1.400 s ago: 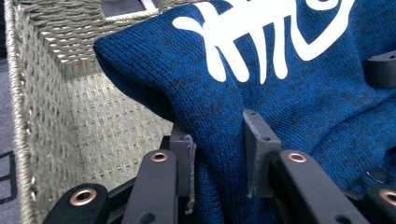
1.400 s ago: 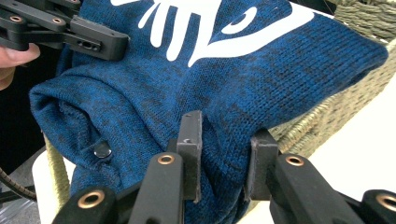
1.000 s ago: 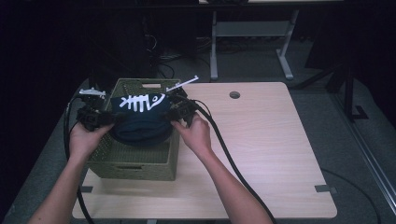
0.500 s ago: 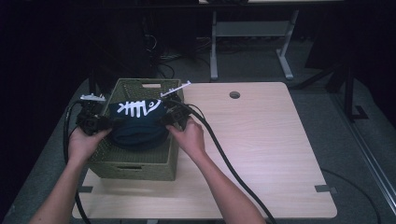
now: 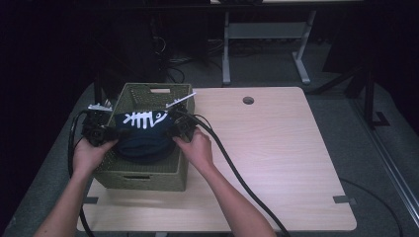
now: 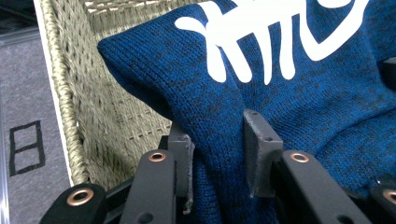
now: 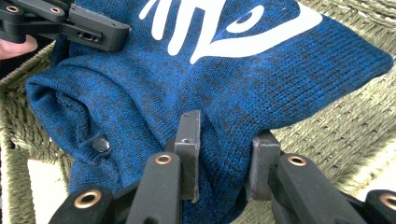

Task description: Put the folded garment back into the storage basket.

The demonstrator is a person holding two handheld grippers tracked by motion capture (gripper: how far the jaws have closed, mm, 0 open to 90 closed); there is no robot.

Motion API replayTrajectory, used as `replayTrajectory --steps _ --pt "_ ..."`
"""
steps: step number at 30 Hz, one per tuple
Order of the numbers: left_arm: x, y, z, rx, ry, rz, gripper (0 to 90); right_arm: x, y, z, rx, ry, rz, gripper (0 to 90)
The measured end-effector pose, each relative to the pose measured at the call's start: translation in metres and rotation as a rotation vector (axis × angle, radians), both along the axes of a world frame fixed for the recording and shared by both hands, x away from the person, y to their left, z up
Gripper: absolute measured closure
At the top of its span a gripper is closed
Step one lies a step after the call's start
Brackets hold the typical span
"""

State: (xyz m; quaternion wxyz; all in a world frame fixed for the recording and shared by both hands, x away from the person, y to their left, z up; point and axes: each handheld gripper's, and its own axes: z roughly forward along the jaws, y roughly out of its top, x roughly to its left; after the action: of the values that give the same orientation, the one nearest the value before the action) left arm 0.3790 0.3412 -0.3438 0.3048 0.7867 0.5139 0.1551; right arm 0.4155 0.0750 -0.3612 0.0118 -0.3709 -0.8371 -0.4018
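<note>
Left tool pinching fold of blue knit garment, white print up, inside woven basket

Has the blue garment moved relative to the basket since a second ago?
Yes. The blue garment has sunk lower into the woven basket, toward its near wall.

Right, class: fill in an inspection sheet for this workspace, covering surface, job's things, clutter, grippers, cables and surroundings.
Surface: light wooden table with a round cable hole.
Job's things: blue knitted garment with white fishbone print, held over a green woven basket.
Clutter: nothing seen.
Grippers: left gripper and right gripper each pinch a fold of the garment.
Cables: black cables trail off the table's near edge.
Surroundings: grey carpet, white desk frame behind.
</note>
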Motion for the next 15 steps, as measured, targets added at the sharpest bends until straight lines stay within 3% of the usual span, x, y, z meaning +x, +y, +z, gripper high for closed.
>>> replayTrajectory --steps 15 --pt "0.004 0.002 -0.011 0.031 0.025 0.001 66.1 0.001 0.005 -0.009 -0.03 0.02 0.008 67.4"
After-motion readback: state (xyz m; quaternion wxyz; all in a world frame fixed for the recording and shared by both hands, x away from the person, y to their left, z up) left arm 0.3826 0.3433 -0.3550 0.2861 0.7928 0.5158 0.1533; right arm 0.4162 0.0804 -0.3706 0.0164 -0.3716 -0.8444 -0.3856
